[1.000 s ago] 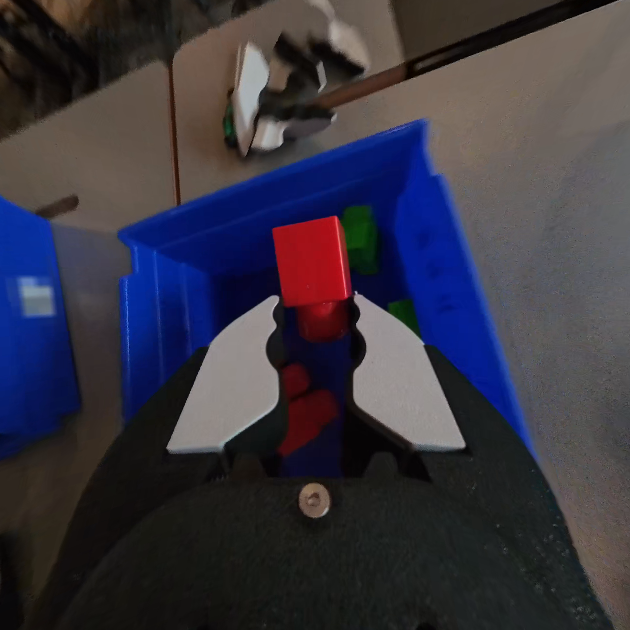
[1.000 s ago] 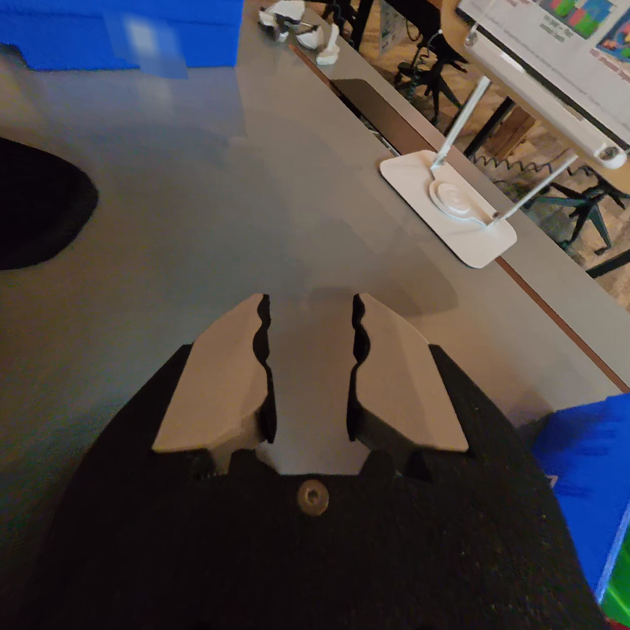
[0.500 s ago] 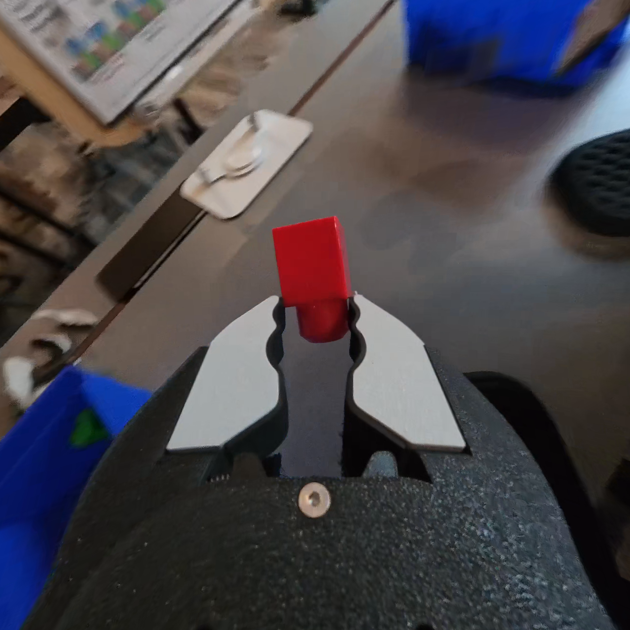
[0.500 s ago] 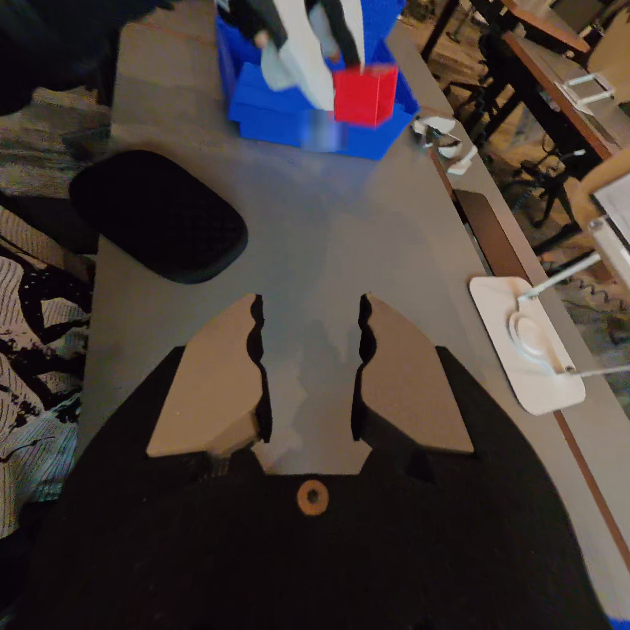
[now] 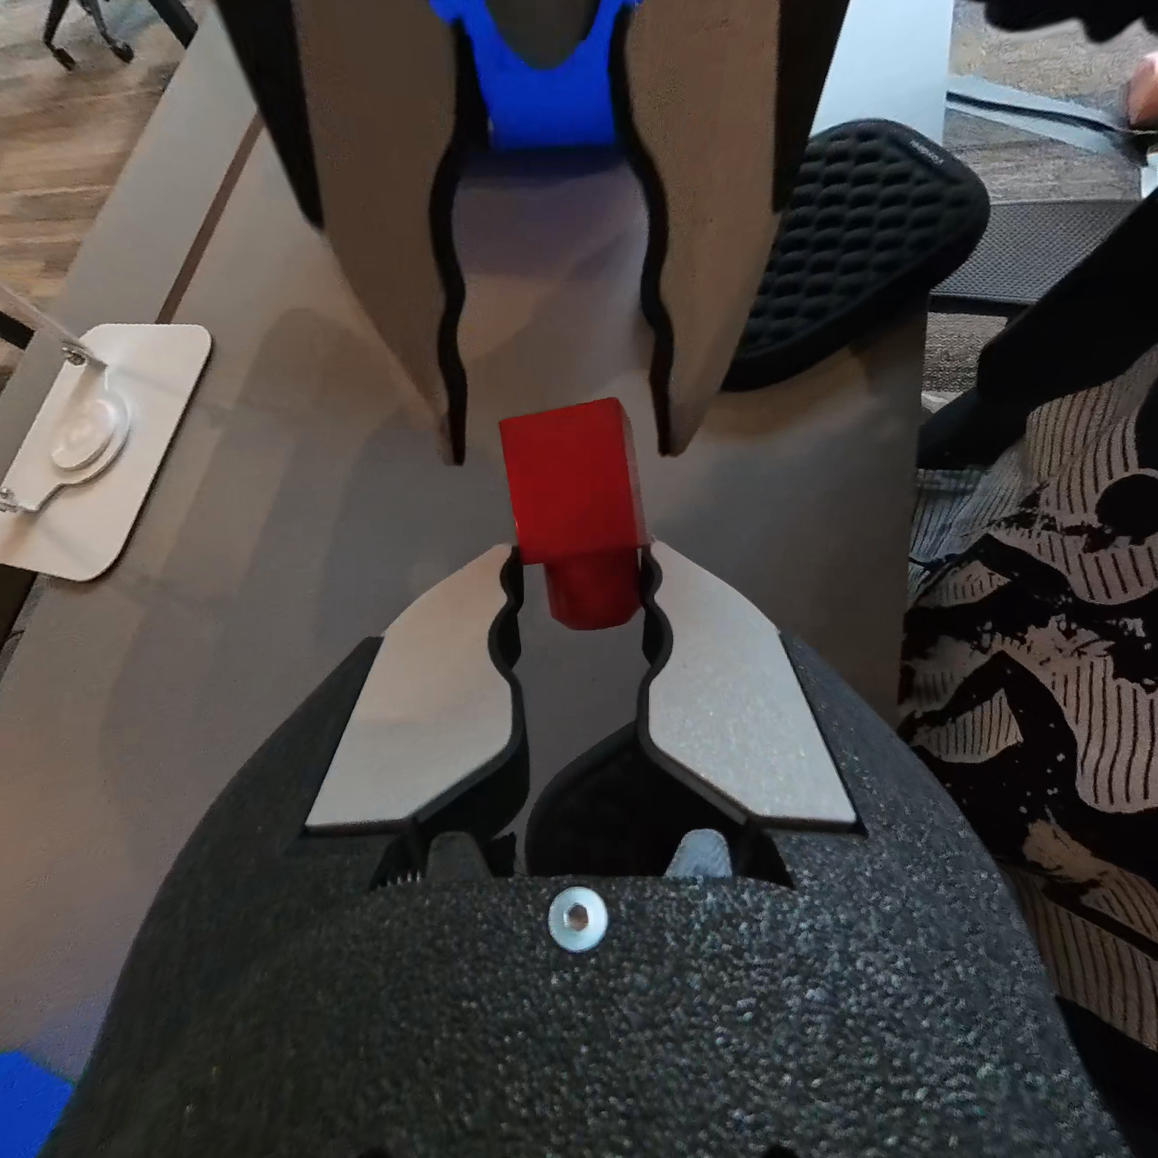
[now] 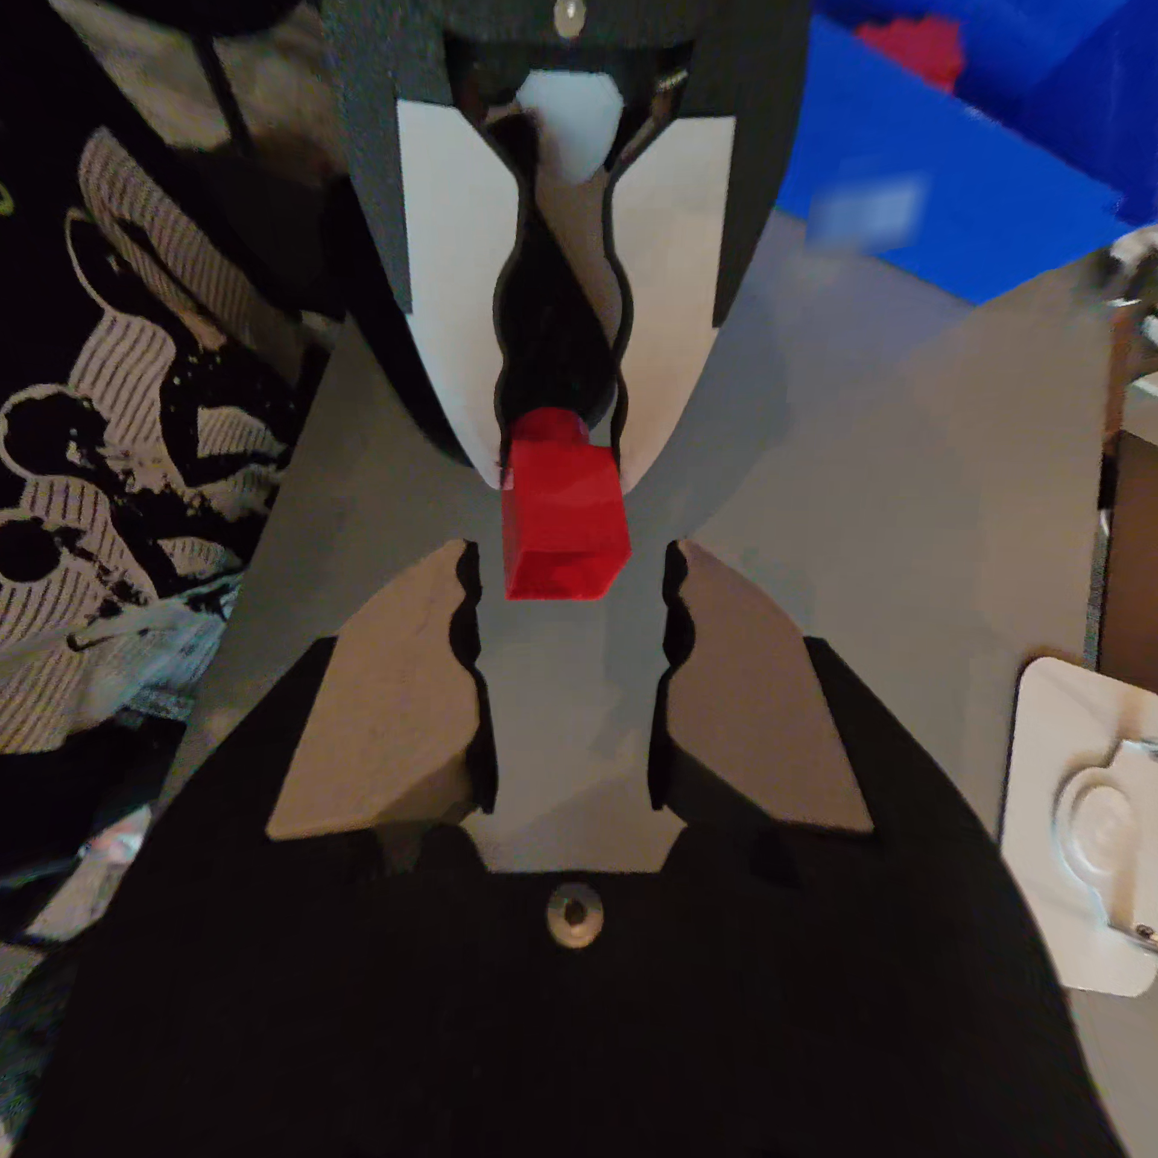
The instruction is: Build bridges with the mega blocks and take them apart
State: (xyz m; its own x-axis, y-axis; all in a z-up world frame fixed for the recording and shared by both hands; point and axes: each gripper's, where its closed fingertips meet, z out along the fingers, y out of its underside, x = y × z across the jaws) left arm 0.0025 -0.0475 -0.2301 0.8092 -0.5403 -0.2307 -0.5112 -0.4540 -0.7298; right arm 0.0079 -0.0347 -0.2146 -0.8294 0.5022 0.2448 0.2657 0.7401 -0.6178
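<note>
My left gripper (image 5: 579,551) is shut on a small red block (image 5: 570,482), gripping it at its stud end, held in the air above the grey table (image 5: 250,564). My right gripper (image 6: 567,551) is open and empty, facing the left one head-on; its fingertips reach either side of the block's free end without touching it. In the right wrist view the red block (image 6: 564,532) sticks out of the left gripper (image 6: 561,476) toward me. In the left wrist view the right gripper (image 5: 558,451) comes down from the top.
A blue bin (image 6: 940,207) with red blocks (image 6: 908,44) stands behind the left gripper, another blue bin (image 5: 545,94) behind the right. A black mesh pad (image 5: 858,250) lies on the table. A white stand base (image 5: 94,451) sits at the table edge. A person's patterned clothing (image 5: 1034,626) is beside the table. My left and right fingertips are right by each other.
The left gripper has carried the red block from over the blue bin to mid-table. Both grippers have turned to face each other and closed in, the right opening wider around the block's end.
</note>
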